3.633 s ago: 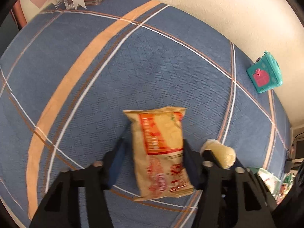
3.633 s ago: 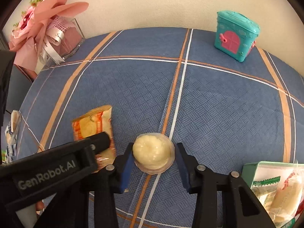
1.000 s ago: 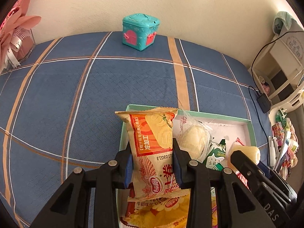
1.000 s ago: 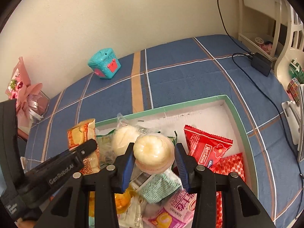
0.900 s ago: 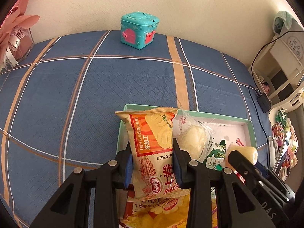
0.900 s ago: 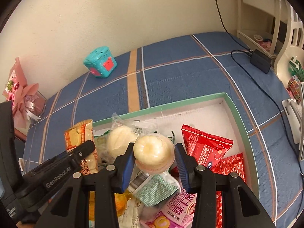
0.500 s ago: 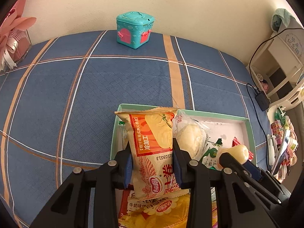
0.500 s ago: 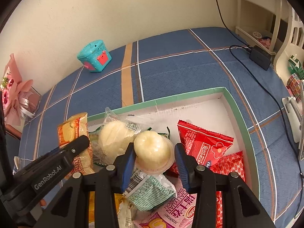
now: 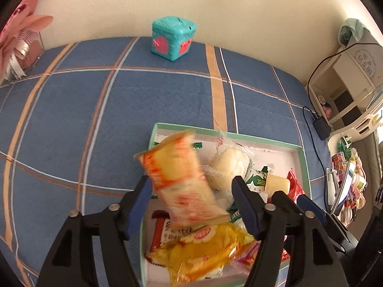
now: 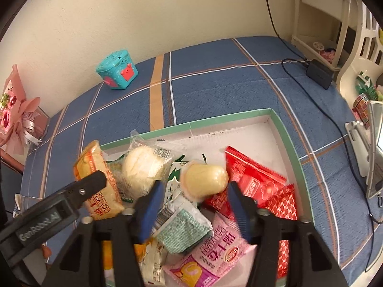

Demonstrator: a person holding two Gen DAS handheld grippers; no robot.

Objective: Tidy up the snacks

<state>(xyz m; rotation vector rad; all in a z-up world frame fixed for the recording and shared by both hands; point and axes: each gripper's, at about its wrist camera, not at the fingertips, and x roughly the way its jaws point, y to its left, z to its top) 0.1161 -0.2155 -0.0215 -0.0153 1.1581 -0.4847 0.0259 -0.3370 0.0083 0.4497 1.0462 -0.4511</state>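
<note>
Both jaws have just been opening: the left gripper [image 9: 191, 192] is dropping the orange crinkly snack packet [image 9: 178, 179], the right gripper [image 10: 194, 202] the pale yellow jelly cup [image 10: 203, 179], into the green-rimmed cardboard box [image 10: 239, 117] below; no loose snacks visible.

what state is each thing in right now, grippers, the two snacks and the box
left gripper: jaws just opened, clear of the packet
orange packet: released, blurred, tilted over the box
right gripper: jaws just opened
jelly cup: released, tipped on its side
green box: open, partly filled with snacks

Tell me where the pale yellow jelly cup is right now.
In the right wrist view the jelly cup lies tipped between the open right tongs, over the green-rimmed box, beside the red packet.
</note>
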